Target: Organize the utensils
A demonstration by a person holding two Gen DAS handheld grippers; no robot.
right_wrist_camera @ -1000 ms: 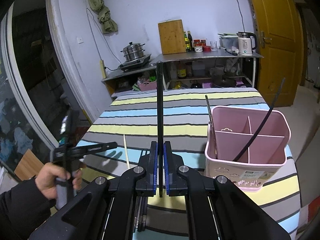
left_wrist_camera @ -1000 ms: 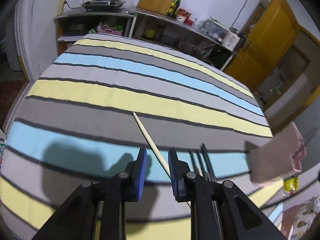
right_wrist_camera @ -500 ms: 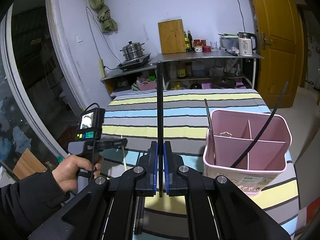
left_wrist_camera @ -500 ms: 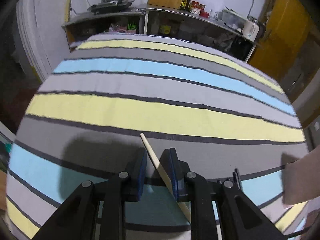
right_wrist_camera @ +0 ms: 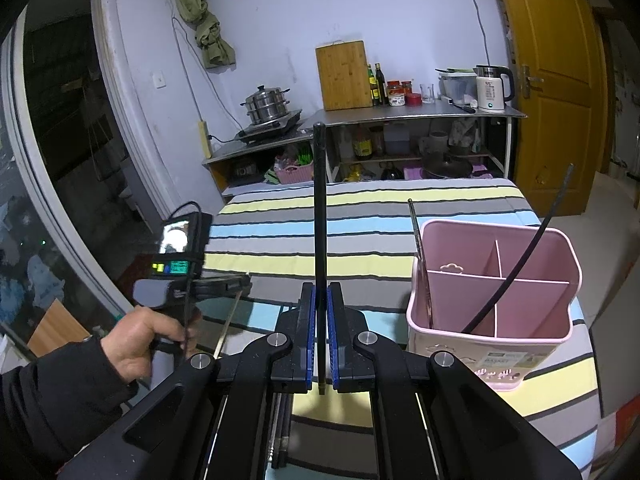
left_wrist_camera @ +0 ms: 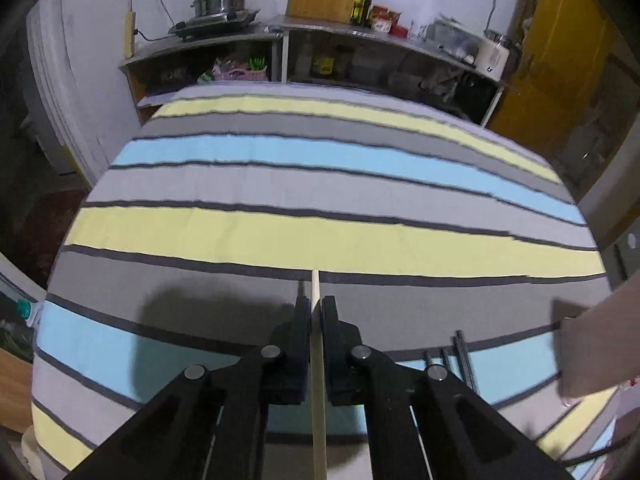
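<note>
Left gripper was pinching shut on the wooden chopstick – right gripper clamped the black chopstick upright, probably for dropping into the pink basket.

pink basket blurred, cut off at right edge; pale chopstick's lower end past frame bottom

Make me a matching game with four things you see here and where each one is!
Things:
1. light wooden chopstick
2. straight black chopstick
3. pink basket
4. steel pot

Places:
A. on the stove by the wall
B. on the striped cloth, at the table's right
C. in the right tool
D. in the left tool

Pairs: 1-D, 2-C, 3-B, 4-A
</note>
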